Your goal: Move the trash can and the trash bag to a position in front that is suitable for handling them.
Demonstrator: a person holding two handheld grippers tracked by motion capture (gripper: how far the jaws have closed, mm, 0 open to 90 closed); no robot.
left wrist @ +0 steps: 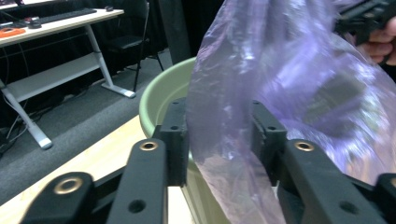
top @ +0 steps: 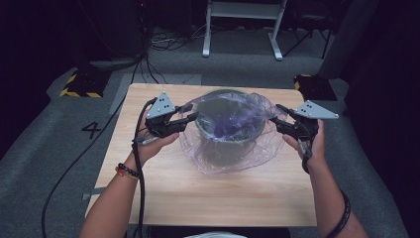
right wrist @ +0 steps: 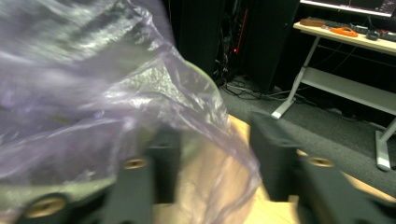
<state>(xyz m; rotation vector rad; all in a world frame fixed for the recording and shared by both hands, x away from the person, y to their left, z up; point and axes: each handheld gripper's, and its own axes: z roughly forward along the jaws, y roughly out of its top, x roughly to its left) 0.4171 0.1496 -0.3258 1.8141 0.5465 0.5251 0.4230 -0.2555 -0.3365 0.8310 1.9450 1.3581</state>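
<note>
Hanging between left gripper [left wrist: 219, 135] jaws: bag [left wrist: 280, 93].

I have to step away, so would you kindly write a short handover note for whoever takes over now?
Left tongs: jaws around the left edge of the purple plastic bag, apparently gripping it.
Right tongs: open, bag edge loose between the jaws.
Green bin: upright mid-table, bag draped in and over it.
Done: bag placed in the bin.
Left: pull the bag edge evenly over the rim, right side first.
</note>
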